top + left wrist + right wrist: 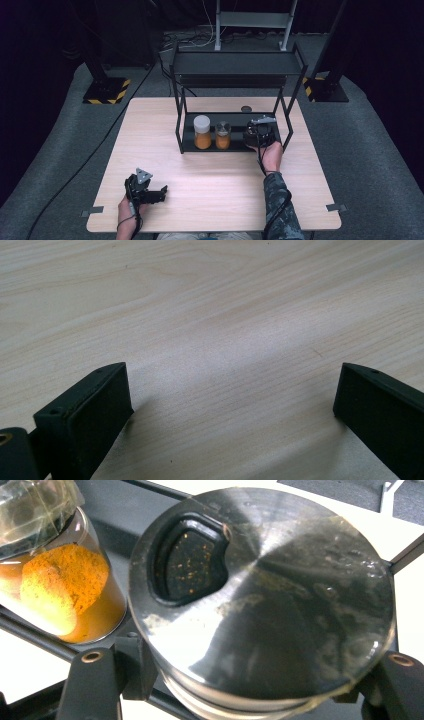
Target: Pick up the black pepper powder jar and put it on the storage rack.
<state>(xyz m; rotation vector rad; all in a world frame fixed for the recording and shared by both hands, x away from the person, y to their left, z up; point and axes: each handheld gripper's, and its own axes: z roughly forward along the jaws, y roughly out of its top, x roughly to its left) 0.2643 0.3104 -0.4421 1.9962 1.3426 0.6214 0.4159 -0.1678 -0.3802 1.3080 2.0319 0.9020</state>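
Note:
A jar with a brushed-steel shaker lid (280,595) stands at the right end of the black rack's lower tray (190,145). My right gripper (247,657) is shut on it, one jaw on each side just under the lid. In the high view that gripper (259,132) covers the jar. Beside it is a glass jar of orange powder (60,590) (222,135), and further left a taller white-lidded jar (202,132) with orange contents. Near the table's front left, my left gripper (159,192) (230,390) rests open over bare wood with nothing between its jaws.
The two-tier black rack (235,62) stands at the back middle of the wooden table (210,185); its top shelf overhangs the jars. A small dark round thing (246,108) lies on the table behind the rack. Grey carpet and black stands surround the table.

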